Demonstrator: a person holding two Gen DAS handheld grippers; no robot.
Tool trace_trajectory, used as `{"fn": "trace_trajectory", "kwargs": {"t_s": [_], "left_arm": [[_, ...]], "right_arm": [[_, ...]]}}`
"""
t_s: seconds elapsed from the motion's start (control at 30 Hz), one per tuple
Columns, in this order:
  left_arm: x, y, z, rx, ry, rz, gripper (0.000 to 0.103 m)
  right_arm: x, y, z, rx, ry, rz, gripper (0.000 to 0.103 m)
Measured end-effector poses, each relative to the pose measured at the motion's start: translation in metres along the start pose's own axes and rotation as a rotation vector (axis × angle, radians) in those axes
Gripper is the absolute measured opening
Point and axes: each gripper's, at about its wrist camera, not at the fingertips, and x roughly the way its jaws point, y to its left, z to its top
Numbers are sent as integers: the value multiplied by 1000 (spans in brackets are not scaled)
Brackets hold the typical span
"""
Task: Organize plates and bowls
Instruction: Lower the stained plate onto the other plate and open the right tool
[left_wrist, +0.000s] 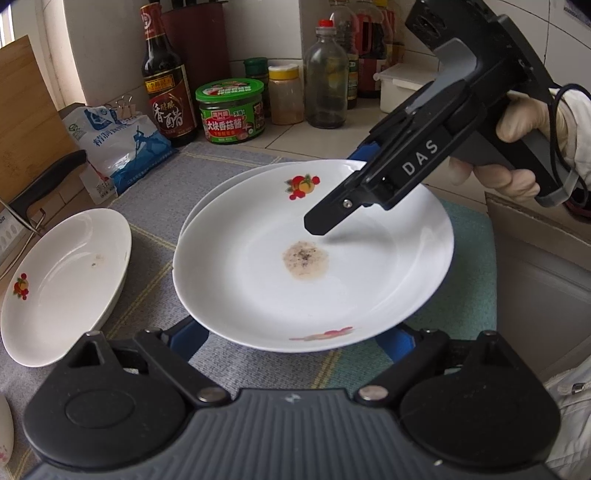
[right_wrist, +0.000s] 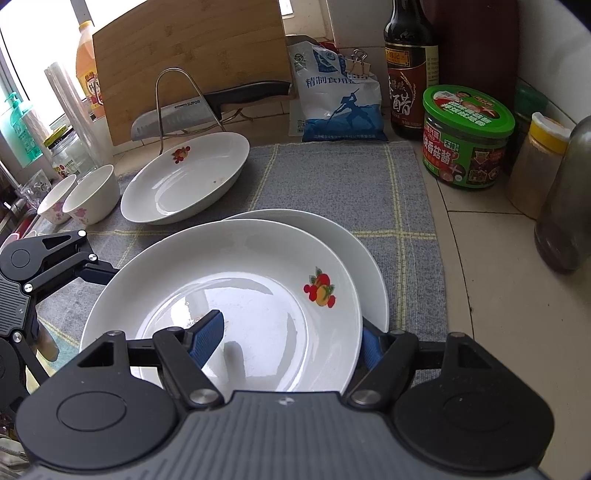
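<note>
Right tool (right_wrist: 291, 341) clamped on the rim of the top plate (right_wrist: 229, 291), one pad inside, one under.
Left tool (left_wrist: 291, 338) gapes wide beneath that plate's near edge, gripping nothing; the plate overlaps a second plate (right_wrist: 332, 229) on the bench's grey mat (right_wrist: 332, 177).

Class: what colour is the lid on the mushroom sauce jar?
Green lid, clearest in the right wrist view.

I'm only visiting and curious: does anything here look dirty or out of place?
Yes. The top plate has a brownish speckled stain at its centre, and it sits off-centre on the plate beneath. The oval dish has small specks too.
</note>
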Motion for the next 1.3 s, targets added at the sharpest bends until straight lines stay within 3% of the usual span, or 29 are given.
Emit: {"fn": "trace_trajectory", "kwargs": {"t_s": [0.73, 1.07, 1.3], "left_arm": [[0, -1, -2, 13, -25, 6, 99], [-1, -1, 0, -48, -39, 8, 99], [-3, -6, 1, -38, -41, 37, 99]], "right_arm": [[-23, 1, -11, 26, -33, -36, 80], [-26, 9, -13, 27, -14, -91, 84], [-26, 13, -17, 9, -6, -96, 90]]}}
